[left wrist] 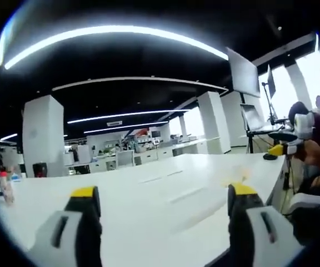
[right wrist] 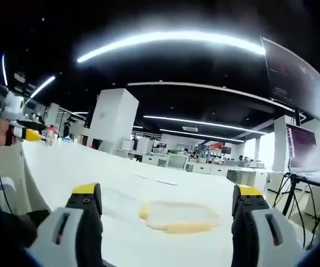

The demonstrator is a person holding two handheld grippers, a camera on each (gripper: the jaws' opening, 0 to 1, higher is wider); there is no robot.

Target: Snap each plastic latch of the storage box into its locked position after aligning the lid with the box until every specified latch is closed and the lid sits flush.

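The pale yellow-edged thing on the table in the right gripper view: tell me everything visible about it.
The storage box lies flat on the white table, ahead of the right gripper and between its open jaws. It looks like pale, translucent plastic, rounded-rectangular, with yellow along its near edge and left end. It is blurred, so latches and lid fit cannot be told. Nothing touches it but the table.

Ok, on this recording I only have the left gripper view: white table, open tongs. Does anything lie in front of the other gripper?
Observer: Yes, a flat pale yellow-edged shape lies on the table; it is too blurred to call it the box.
Operator: And the right tongs?
Observer: The right tongs are open wide, holding nothing, short of that shape.
Operator: Is anything touching it?
Observer: No. The left tongs are far off at the view's left edge.
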